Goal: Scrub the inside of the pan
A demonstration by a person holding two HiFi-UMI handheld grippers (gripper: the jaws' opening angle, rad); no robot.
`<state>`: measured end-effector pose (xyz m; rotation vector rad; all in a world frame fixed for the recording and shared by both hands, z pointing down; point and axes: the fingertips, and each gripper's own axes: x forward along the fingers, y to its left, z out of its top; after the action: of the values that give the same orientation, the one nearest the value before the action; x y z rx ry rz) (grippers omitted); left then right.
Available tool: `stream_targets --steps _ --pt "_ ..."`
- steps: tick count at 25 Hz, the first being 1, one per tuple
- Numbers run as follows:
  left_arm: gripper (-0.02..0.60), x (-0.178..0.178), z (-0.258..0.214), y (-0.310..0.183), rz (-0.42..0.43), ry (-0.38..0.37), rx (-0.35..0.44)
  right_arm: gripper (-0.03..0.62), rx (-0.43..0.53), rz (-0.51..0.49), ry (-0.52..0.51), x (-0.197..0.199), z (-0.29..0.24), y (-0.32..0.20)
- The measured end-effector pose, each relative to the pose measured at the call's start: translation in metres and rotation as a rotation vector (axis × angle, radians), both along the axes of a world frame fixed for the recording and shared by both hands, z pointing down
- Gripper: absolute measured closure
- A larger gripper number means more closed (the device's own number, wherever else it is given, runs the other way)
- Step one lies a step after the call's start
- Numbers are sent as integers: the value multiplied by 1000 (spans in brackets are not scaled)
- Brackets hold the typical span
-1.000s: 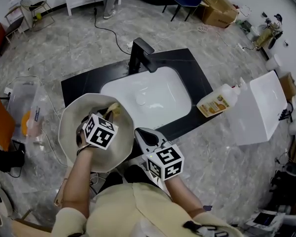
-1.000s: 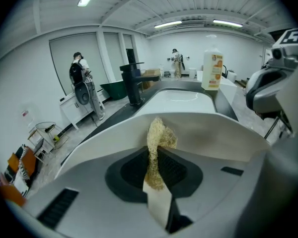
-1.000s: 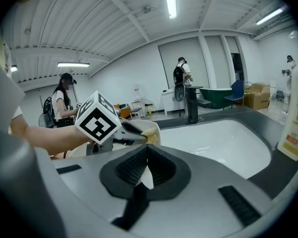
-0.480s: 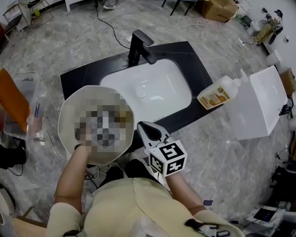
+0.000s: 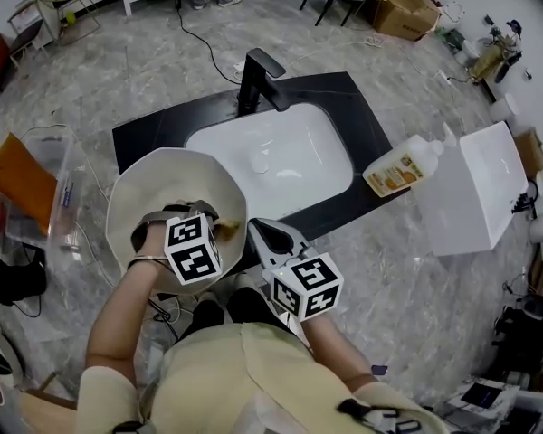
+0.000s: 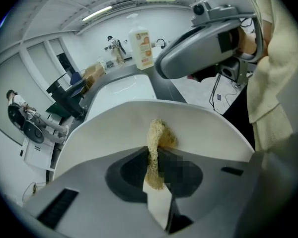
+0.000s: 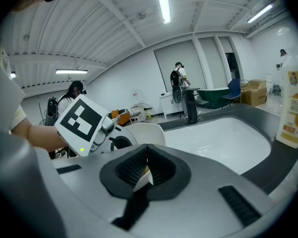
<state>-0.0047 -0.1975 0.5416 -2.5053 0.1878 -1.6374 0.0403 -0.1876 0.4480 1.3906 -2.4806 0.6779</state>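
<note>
A cream pan (image 5: 149,188) sits on the dark counter left of the sink. My left gripper (image 5: 217,226) is inside it, shut on a yellow-brown scrub pad (image 5: 226,229) near the pan's right wall. In the left gripper view the scrub pad (image 6: 156,138) sticks out of the shut jaws against the pan's pale inside (image 6: 114,128). My right gripper (image 5: 256,231) is at the pan's near right edge. In the right gripper view it (image 7: 144,175) is shut on a thin cream edge of the pan (image 7: 146,132).
A white sink (image 5: 271,165) with a black faucet (image 5: 258,84) lies behind the pan. A soap bottle (image 5: 403,172) leans by a white box (image 5: 475,197) on the right. A clear plastic bin (image 5: 50,188) stands at the left. A person stands far off.
My left gripper has slid the scrub pad from the pan's far side toward its near right wall. The right gripper has stayed at the pan's edge.
</note>
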Motion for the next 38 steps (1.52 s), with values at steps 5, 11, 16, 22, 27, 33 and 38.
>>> stream_targets --steps 5,11,16,22,27,33,38 --pt "528 -8 7 21 106 -77 -42 579 -3 -23 -3 -7 2 -2" --pt "528 -25 11 45 156 -158 -108 579 13 -68 -7 -19 -4 -6" --pt "528 -45 15 58 176 -219 -141 579 21 -112 -6 -30 -7 -8" --pt "528 -82 23 62 150 -350 -118 579 33 -171 1 -49 -10 -8" --pt "528 -104 24 56 93 -426 -65 579 36 -224 5 -66 -10 -8" --pt "528 -131 21 40 -16 -478 -4 579 31 -270 6 -81 -9 -6" --pt "528 -145 19 21 -64 -525 80 579 27 -284 11 -85 -7 -7"
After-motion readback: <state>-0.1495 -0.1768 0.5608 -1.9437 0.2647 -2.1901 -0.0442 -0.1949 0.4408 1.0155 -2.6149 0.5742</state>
